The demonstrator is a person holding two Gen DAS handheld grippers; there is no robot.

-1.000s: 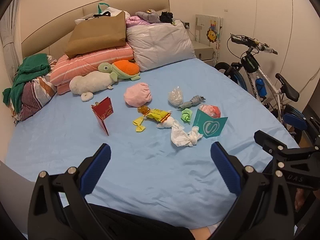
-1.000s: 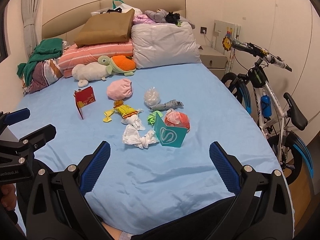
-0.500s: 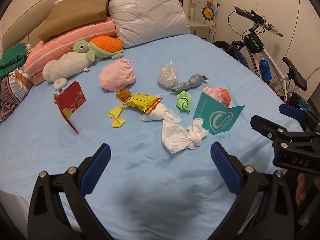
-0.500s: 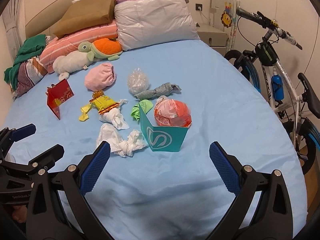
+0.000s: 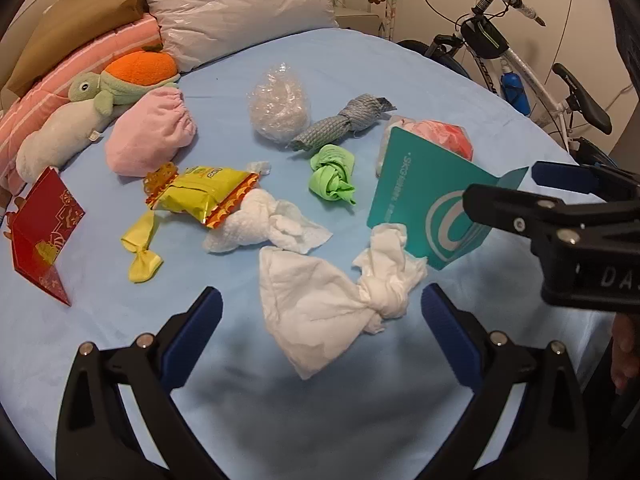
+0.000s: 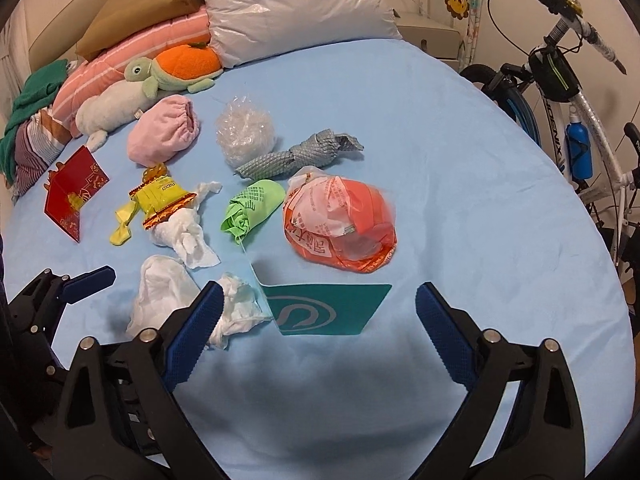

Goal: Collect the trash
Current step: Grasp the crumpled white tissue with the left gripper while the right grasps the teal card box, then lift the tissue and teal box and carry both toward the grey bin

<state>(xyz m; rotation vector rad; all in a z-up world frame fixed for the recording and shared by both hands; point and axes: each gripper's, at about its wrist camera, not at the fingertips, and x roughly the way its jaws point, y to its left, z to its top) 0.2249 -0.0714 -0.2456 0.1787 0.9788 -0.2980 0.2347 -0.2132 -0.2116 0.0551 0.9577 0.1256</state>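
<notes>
The left gripper is held wide over the knotted white tissue near the foot edge of the bed, nothing gripped. The right gripper, jaws just narrowed but empty, is lowered over the teal card. Both have been brought down closer to the trash, so pickups seem imminent.

Both wrist views: close, angled down at bed; share trash cluster.
</notes>
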